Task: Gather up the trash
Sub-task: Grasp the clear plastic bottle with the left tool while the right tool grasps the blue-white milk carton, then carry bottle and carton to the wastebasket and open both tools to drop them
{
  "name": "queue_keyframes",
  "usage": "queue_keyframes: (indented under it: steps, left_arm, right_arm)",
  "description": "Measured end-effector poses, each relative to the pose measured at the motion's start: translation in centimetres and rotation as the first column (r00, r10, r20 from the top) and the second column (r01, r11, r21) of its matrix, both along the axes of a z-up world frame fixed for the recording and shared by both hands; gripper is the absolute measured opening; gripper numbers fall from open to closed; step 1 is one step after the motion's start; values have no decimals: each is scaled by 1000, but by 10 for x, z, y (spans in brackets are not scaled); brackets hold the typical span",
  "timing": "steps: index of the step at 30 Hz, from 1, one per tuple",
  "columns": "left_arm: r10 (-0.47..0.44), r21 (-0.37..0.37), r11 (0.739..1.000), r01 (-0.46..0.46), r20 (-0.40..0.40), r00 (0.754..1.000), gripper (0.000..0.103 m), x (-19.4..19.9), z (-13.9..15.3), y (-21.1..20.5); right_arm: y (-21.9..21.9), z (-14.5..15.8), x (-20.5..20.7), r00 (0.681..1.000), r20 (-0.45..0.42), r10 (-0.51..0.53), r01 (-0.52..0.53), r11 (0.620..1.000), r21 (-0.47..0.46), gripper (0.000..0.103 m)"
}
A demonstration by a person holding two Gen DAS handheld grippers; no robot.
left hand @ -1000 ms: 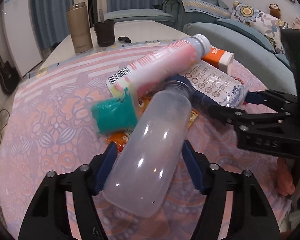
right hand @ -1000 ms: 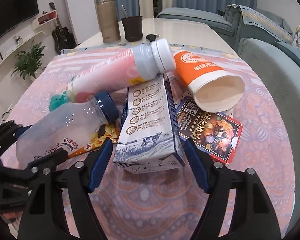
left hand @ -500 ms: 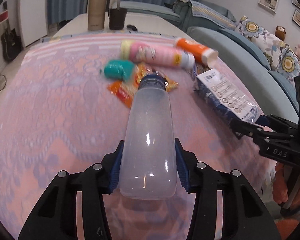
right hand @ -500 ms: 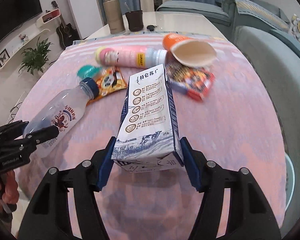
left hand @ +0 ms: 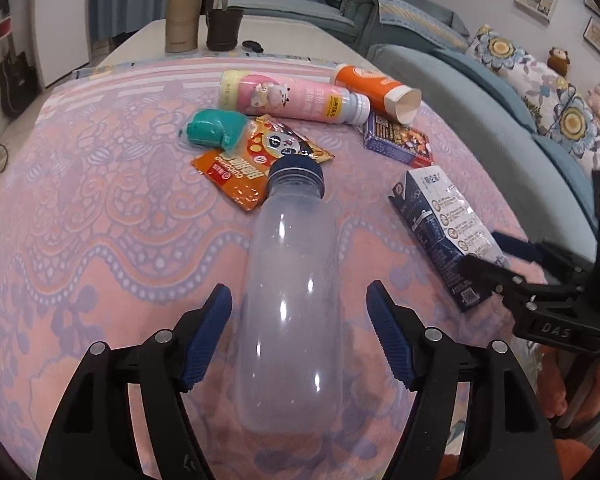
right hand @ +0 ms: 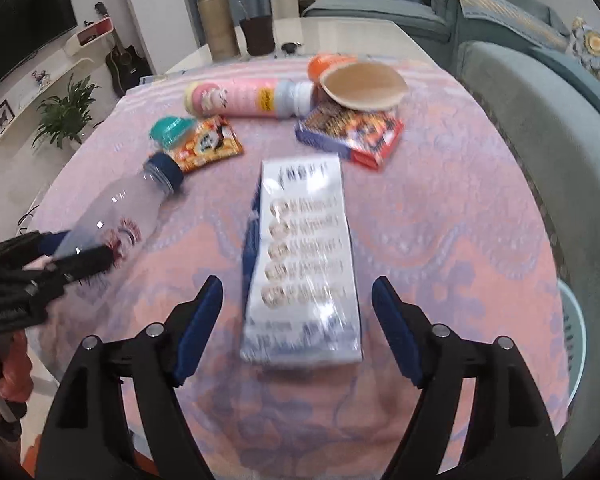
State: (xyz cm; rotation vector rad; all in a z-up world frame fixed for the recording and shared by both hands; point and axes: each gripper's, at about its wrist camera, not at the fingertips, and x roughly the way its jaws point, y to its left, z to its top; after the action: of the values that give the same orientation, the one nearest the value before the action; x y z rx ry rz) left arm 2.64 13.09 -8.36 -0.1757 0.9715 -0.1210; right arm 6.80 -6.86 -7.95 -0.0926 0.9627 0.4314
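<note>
Straddling, jaws released: left gripper (left hand: 299, 300) one clear bottle (left hand: 292, 292) | right gripper (right hand: 297, 294) one milk carton (right hand: 304, 256)

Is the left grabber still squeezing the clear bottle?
Apart. In the left wrist view, the left gripper stands open, with tablecloth showing between each blue finger and the clear bottle.

The left gripper (left hand: 299, 304) stood spread wide, its blue pads clear of the clear plastic bottle (left hand: 292, 320) lying between them on the pink patterned tablecloth (left hand: 100, 220), blue cap pointing away. Beyond lay an orange snack packet (left hand: 256, 164), a teal lump (left hand: 214, 128) and a pink bottle (left hand: 292, 98). At right, the right gripper (left hand: 496, 252) flanked a milk carton (left hand: 444, 228).
</note>
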Motion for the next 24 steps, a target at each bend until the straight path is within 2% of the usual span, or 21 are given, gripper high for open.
queue_keyframes:
  steps: [4,6,8,9,10,15,20,24]
  left_arm:
    - [-3,51,999,3,-8,1000,59,8,-4,-11]
    - [-7,80,997,9,-22,1000,46,11,-8,-15]
    - [-19,107,994,19,-4,1000,46,9,-10,-18]
    - [-23,115,993,22,3,1000,45,7,-10,-19]
    - [-23,117,993,22,10,1000,45,6,-10,-19]
    - [-1,43,999,-2,58,998,45,0,-3,-12]
    - [-4,12,1000,3,126,992,45,-3,17,-15]
    - [-42,-95,993,64,217,975,45,-10,41,-22]
  right_arm:
    - [14,-5,15,1000,-10,5,-6,998,-60,73]
    - [19,-13,20,999,-34,0,-3,996,-89,73]
    - [22,-18,21,999,-42,-6,2,995,-100,72]
    - [22,-20,22,999,-47,-13,8,994,-109,67]
    - [23,-22,23,998,-58,-14,8,994,-111,58]
    - [16,-18,20,999,-37,-25,21,996,-88,58]
    - [2,-3,16,999,1,-51,51,998,-40,58]
    - [-16,22,9,995,58,-87,88,996,-11,58]
